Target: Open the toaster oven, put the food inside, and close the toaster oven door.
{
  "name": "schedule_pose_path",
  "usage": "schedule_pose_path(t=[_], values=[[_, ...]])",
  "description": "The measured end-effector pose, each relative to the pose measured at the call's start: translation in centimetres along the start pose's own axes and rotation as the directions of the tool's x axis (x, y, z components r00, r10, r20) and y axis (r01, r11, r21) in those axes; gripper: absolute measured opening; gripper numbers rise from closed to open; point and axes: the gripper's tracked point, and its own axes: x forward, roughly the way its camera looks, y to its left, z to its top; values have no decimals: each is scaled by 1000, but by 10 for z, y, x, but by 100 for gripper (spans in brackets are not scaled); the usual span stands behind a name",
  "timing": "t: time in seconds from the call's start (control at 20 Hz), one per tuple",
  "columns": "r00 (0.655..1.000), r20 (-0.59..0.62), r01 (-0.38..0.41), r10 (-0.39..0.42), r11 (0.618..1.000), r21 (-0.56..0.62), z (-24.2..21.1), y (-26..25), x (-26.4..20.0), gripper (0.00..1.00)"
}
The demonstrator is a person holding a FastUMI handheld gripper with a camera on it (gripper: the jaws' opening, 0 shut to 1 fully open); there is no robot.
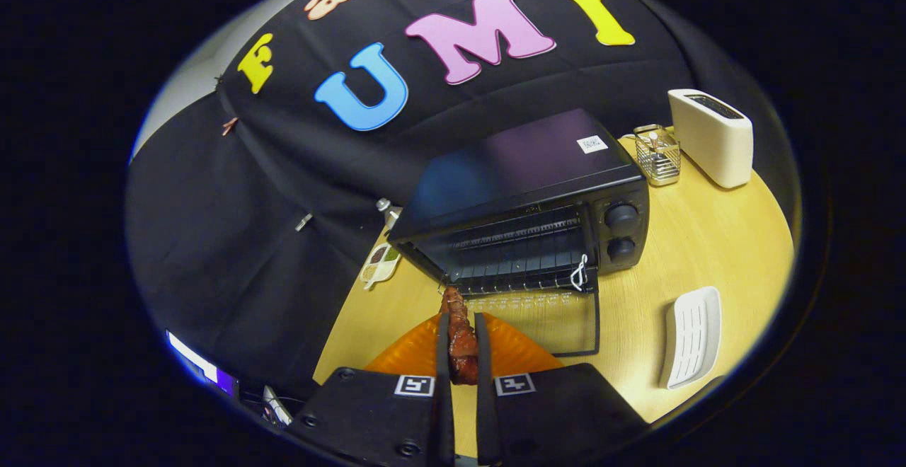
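Holding the meat skewer (461,336) lengthwise, my hand-held gripper (461,343) pinches it nearly closed at lower centre, aimed at the open toaster oven (527,205).

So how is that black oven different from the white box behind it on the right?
The toaster oven is black, wide and low; the white toaster is pale, narrow and upright. The oven opens at the front, its glass door dropped flat onto the table, while the toaster has a slot in its top. The oven shows two knobs; no controls can be made out on the toaster. Both stand on the wooden table. The gripper holds the food just before the oven.
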Motion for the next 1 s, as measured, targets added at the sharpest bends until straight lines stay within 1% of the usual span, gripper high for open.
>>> schedule_pose_path(t=[0.1, 0.4, 0.55, 0.7, 0.8, 0.9, 0.95, 1.0], values=[[999, 26, 23, -24, 1000, 18, 7, -5, 27, 16], [993, 99, 54, -63, 994, 91, 20, -37, 103, 16], [987, 131, 76, -96, 986, 150, 24, -59, 127, 16], [981, 174, 55, -91, 978, 201, 33, -61, 145, 16], [976, 194, 63, -104, 976, 209, 37, -64, 160, 16], [963, 228, 95, -142, 974, 205, 45, -70, 166, 18], [955, 237, 137, -180, 973, 187, 47, -77, 167, 20], [944, 244, 188, -223, 969, 158, 48, -84, 166, 26]])
